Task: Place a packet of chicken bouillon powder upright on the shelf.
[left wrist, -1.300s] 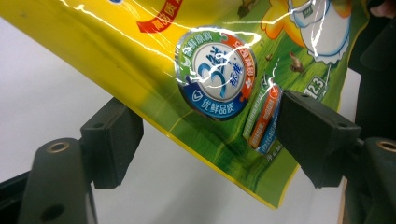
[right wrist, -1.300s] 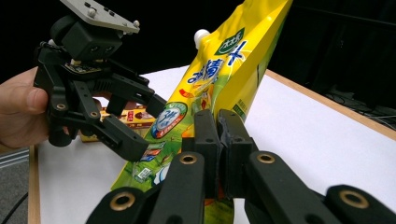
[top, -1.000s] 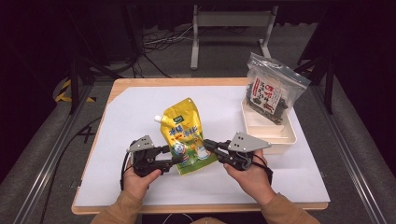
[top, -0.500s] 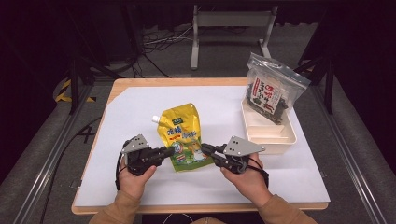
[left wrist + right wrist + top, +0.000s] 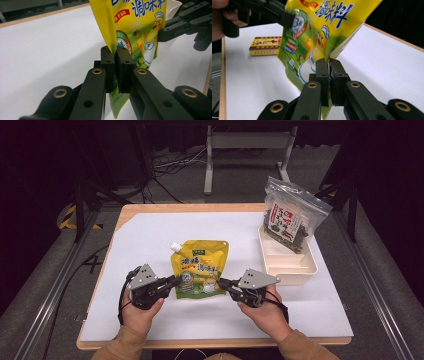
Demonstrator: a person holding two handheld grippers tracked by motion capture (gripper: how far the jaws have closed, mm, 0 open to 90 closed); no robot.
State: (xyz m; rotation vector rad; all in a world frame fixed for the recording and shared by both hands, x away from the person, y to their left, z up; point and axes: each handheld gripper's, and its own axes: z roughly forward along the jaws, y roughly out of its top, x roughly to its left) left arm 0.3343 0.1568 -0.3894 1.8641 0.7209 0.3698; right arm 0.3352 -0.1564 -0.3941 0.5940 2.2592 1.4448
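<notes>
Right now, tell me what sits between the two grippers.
In the high view, the yellow seasoning pouch spans the gap: the left gripper pinches its lower left edge, the right gripper its lower right edge.

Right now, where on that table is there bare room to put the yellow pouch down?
The white mat is bare left of the yellow pouch and behind it. The right side is crowded by the white tray and its seaweed bag.
</notes>
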